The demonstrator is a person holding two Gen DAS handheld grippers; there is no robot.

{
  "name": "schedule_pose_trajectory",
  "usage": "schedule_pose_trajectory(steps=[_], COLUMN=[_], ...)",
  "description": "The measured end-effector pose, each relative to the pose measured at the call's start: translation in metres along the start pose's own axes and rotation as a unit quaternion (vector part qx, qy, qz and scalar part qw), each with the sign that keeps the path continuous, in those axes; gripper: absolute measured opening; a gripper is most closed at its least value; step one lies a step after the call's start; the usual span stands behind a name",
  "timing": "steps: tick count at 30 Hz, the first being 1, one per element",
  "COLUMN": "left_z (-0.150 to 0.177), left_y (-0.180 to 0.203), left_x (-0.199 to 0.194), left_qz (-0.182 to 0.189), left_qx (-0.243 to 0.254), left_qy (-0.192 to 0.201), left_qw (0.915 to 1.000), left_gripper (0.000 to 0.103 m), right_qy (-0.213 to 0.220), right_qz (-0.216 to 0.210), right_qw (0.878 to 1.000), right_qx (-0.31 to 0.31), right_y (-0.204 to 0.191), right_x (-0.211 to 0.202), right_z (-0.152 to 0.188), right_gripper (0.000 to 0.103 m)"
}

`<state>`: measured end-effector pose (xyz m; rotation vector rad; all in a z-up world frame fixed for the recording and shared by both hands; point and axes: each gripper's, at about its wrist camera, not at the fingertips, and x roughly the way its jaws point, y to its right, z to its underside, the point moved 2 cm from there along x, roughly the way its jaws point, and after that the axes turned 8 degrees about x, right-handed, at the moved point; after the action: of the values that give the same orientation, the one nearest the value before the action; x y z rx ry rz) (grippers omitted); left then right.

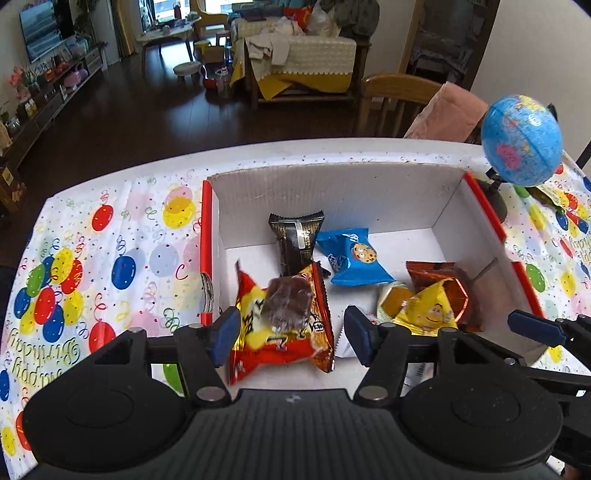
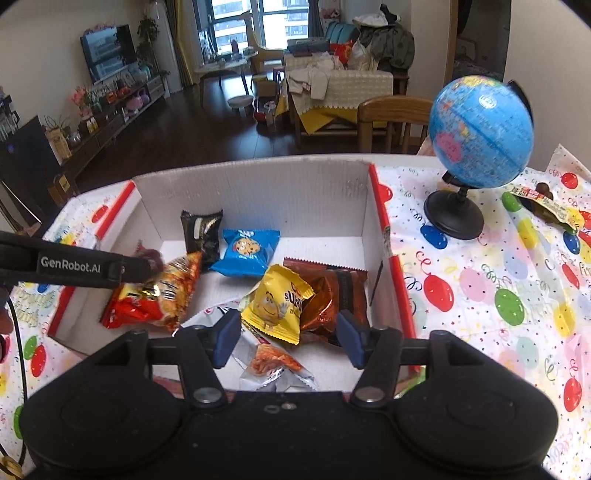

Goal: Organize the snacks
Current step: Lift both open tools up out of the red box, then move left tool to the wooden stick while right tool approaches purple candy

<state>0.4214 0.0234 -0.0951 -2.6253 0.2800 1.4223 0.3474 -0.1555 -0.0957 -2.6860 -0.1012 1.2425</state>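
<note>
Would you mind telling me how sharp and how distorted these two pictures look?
Left wrist view: fisheye bends the table edge into an arc, corners dark; the globe looks smeared, while the blue cookie pack is fairly crisp. Right wrist view: same curved box rim, the globe softly blurred, window glare bright.

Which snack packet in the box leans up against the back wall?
The black packet with the pale stripe: it stands propped against the box's back wall, while the blue cookie packet, yellow packet and red packet lie on the floor.
</note>
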Motion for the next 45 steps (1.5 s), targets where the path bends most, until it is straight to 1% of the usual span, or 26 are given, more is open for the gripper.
schedule_pose_trajectory(steps=[2, 3, 6, 8, 12, 14, 18, 20, 24, 27, 29, 32, 35, 38, 42, 43, 44, 45], left_z=[0.002, 0.003, 0.008, 0.011, 0.020, 0.026, 0.039, 0.046, 0.062, 0.076, 0.085, 0.098, 0.112, 0.126, 0.145, 0.150, 0.155, 0.159], left_y=[0.003, 0.004, 0.008, 0.012, 0.022, 0.027, 0.038, 0.044, 0.053, 0.059, 0.062, 0.065, 0.066, 0.066, 0.066, 0.066, 0.065, 0.063], left_x=[-0.009, -0.014, -0.030, -0.040, -0.063, -0.074, -0.098, -0.109, -0.130, -0.144, -0.151, -0.161, -0.168, -0.172, -0.174, -0.174, -0.174, -0.173], left_qz=[-0.001, 0.000, 0.001, 0.001, 0.002, 0.004, 0.004, 0.004, 0.006, 0.008, 0.007, 0.010, 0.014, 0.012, 0.007, 0.005, 0.005, 0.006], left_qx=[0.000, -0.001, -0.006, -0.008, -0.009, -0.008, -0.008, -0.009, -0.018, -0.021, -0.024, -0.032, -0.039, -0.046, -0.048, -0.050, -0.052, -0.056], left_qy=[0.006, 0.008, 0.019, 0.025, 0.038, 0.045, 0.056, 0.060, 0.067, 0.070, 0.071, 0.072, 0.071, 0.068, 0.066, 0.066, 0.064, 0.063], left_qw=[1.0000, 1.0000, 0.9998, 0.9997, 0.9992, 0.9989, 0.9984, 0.9981, 0.9976, 0.9973, 0.9971, 0.9969, 0.9966, 0.9966, 0.9966, 0.9966, 0.9965, 0.9965], left_gripper=[0.062, 0.065, 0.067, 0.068, 0.069, 0.072, 0.073, 0.076, 0.077, 0.077, 0.077, 0.078, 0.083, 0.084, 0.094, 0.099, 0.101, 0.101], right_qy=[0.008, 0.011, 0.025, 0.034, 0.049, 0.057, 0.069, 0.075, 0.085, 0.088, 0.090, 0.092, 0.089, 0.086, 0.074, 0.070, 0.065, 0.061], right_qz=[-0.004, -0.006, -0.010, -0.013, -0.018, -0.021, -0.029, -0.033, -0.042, -0.050, -0.054, -0.060, -0.066, -0.070, -0.071, -0.071, -0.072, -0.073], right_qw=[1.000, 1.000, 1.000, 0.999, 0.999, 0.998, 0.997, 0.997, 0.995, 0.995, 0.994, 0.994, 0.994, 0.994, 0.995, 0.995, 0.995, 0.995], right_qx=[0.002, 0.002, 0.003, 0.003, 0.004, 0.003, -0.001, -0.002, -0.005, -0.002, -0.003, -0.004, -0.003, -0.003, -0.002, -0.002, -0.001, 0.000], right_y=[0.001, 0.001, 0.004, 0.006, 0.011, 0.013, 0.016, 0.017, 0.020, 0.022, 0.023, 0.025, 0.025, 0.026, 0.025, 0.025, 0.024, 0.024], right_x=[-0.010, -0.015, -0.030, -0.041, -0.064, -0.076, -0.100, -0.112, -0.134, -0.147, -0.155, -0.167, -0.175, -0.180, -0.179, -0.178, -0.176, -0.175], right_z=[0.000, 0.001, 0.002, 0.004, 0.011, 0.015, 0.025, 0.030, 0.041, 0.050, 0.056, 0.068, 0.078, 0.089, 0.106, 0.110, 0.114, 0.118], right_gripper=[0.060, 0.061, 0.066, 0.072, 0.075, 0.078, 0.081, 0.083, 0.084, 0.085, 0.088, 0.090, 0.094, 0.095, 0.095, 0.095, 0.096, 0.096])
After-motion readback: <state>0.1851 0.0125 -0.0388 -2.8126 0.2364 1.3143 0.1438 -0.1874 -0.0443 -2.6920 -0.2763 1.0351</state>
